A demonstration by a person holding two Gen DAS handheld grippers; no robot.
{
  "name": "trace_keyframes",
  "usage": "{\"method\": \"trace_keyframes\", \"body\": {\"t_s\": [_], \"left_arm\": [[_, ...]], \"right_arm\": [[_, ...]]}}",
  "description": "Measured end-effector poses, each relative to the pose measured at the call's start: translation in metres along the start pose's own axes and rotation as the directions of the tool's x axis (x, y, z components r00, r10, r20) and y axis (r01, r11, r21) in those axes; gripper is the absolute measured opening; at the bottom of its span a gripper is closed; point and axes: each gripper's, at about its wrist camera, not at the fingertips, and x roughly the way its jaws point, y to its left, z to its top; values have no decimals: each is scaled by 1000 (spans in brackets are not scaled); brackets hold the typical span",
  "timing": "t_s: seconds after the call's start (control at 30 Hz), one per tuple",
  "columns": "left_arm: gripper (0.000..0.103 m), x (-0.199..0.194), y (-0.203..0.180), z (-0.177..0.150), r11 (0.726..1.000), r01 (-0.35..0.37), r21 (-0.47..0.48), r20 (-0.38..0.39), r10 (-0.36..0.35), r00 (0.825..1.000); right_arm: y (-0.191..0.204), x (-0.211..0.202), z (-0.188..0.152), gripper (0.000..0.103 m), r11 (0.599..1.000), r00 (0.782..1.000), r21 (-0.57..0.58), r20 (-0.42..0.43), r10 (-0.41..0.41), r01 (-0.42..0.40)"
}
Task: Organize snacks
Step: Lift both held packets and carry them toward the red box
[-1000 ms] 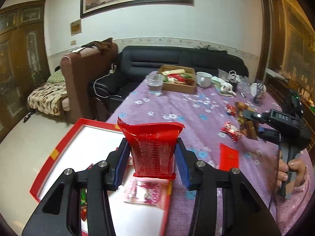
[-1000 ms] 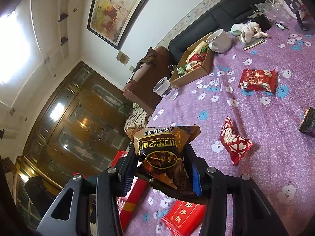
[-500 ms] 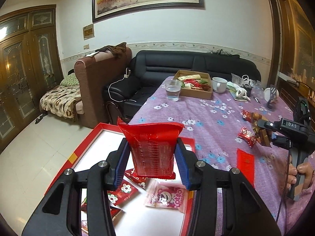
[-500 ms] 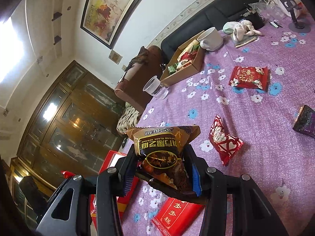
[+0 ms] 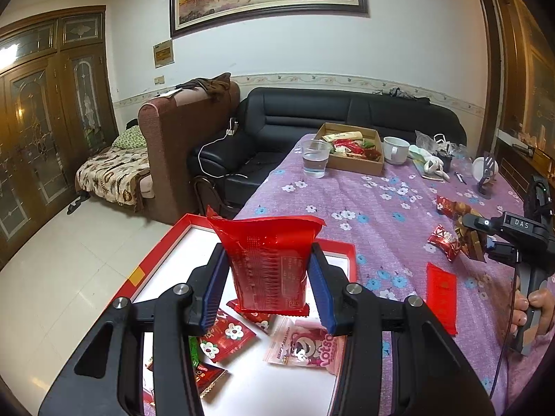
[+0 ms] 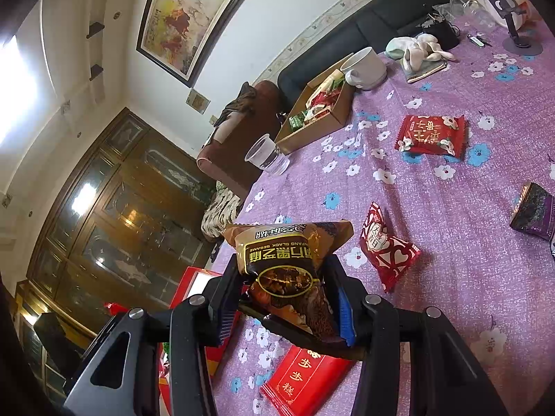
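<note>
The left gripper [image 5: 267, 298] clamps a red snack packet [image 5: 269, 265] above the red-rimmed tray [image 5: 166, 239] at the desk [image 5: 381, 215] edge, while the right gripper [image 6: 282, 306] pinches a brown sesame packet [image 6: 288, 270] over the open purple cloth.

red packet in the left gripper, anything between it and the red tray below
Nothing visible. The red packet hangs in open air over the red tray; only snacks already lying inside, such as the pink Lotso pack, sit beneath it.
</note>
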Motion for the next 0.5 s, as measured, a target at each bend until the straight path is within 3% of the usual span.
{"method": "trace_keyframes", "body": {"t_s": [0.5], "left_arm": [[44,4,5,-3,1000,-7,-7,-16,7,1000]], "right_arm": [[1,1,1,47,1000,1000,-5,0,-14,14]]}}
